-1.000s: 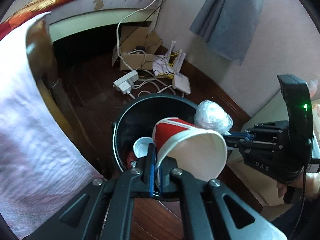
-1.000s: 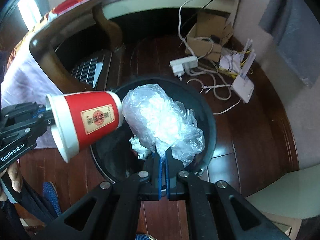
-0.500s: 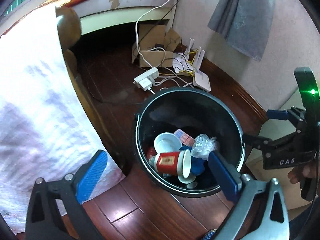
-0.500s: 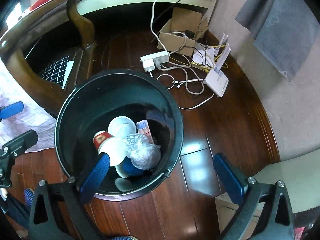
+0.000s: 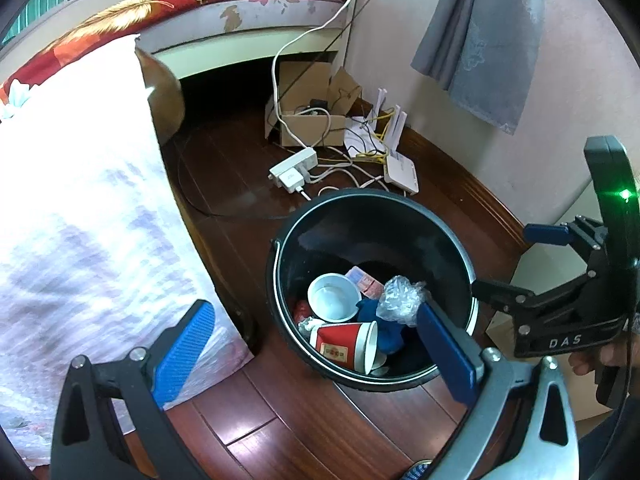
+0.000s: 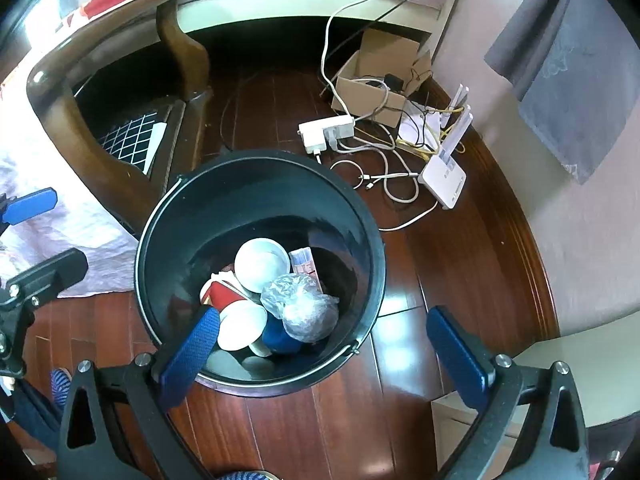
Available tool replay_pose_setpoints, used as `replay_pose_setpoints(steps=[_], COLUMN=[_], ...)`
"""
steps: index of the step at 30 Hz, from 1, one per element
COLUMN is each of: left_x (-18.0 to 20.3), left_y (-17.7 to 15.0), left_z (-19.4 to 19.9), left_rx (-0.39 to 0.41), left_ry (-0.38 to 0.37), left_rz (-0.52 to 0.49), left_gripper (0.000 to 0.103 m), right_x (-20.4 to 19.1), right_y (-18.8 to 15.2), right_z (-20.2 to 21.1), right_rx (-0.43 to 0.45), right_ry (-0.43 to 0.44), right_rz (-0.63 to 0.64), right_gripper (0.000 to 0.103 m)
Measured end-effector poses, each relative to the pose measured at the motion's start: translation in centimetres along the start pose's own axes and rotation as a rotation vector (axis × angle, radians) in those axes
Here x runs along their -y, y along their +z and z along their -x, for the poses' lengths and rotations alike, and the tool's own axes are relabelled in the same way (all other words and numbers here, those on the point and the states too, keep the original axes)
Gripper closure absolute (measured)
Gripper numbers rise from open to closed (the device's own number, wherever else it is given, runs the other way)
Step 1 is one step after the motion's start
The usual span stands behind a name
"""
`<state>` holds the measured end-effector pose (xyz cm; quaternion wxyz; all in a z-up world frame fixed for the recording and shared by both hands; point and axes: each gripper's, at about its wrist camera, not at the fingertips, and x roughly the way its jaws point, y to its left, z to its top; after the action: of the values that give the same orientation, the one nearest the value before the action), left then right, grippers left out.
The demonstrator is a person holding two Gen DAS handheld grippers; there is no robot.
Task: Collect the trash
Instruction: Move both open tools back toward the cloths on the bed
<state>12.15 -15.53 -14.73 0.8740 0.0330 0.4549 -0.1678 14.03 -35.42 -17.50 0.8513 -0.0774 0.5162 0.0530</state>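
Now that the red cup (image 5: 343,346) and plastic wad (image 6: 300,306) lie in the black bin (image 6: 256,184), both my left tongs (image 5: 316,354) and right tongs (image 6: 324,354) gape wide and empty; I see no other trash left on the floor.

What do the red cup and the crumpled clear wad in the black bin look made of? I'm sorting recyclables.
Red cup with white inside: probably coated paper, matte, with a rolled rim and printed label. Crumpled clear wad: thin plastic film, glossy, translucent, creased. Round black bin: likely hard plastic, its smooth wall showing reflections.
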Motion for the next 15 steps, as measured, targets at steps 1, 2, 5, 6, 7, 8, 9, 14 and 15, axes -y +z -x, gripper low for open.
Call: replay_pose_setpoints(steps=[1,2,5,6,7,8,9,14,15], left_x=[0.0,0.0,-0.2,-0.3,-0.4,-0.5,-0.6,-1.3,-1.4], left_y=[0.0,-0.1,-0.2,-0.2,-0.2,-0.3,-0.3,-0.4,-0.5], left_z=[0.1,0.3,1.0,1.2,1.5,1.7,2.2,4.6,5.1], left_rx=[0.000,0.001,0.011,0.011,0.014,0.018,0.024,0.051,0.058], left_ry=[0.001,0.003,0.010,0.011,0.012,0.014,0.018,0.026,0.025], left_rz=[0.001,0.003,0.010,0.013,0.015,0.017,0.020,0.034,0.031], left_gripper=[0.002,0.002,0.002,0.002,0.002,0.002,0.002,0.002,0.002], right_x=[0.0,0.1,0.2,0.2,0.1,0.0,0.0,-1.2,-1.5], right_y=[0.0,0.1,0.0,0.0,0.0,0.0,0.0,0.2,0.3], right_z=[0.2,0.4,1.2,1.5,1.8,2.2,2.6,5.0,5.6], right_rx=[0.006,0.011,0.023,0.029,0.035,0.042,0.048,0.094,0.107], right_ry=[0.000,0.001,0.007,0.009,0.012,0.016,0.021,0.040,0.044], right_rz=[-0.001,-0.004,-0.013,-0.016,-0.018,-0.020,-0.021,-0.007,-0.004], right_gripper=[0.000,0.000,0.000,0.000,0.000,0.000,0.000,0.000,0.000])
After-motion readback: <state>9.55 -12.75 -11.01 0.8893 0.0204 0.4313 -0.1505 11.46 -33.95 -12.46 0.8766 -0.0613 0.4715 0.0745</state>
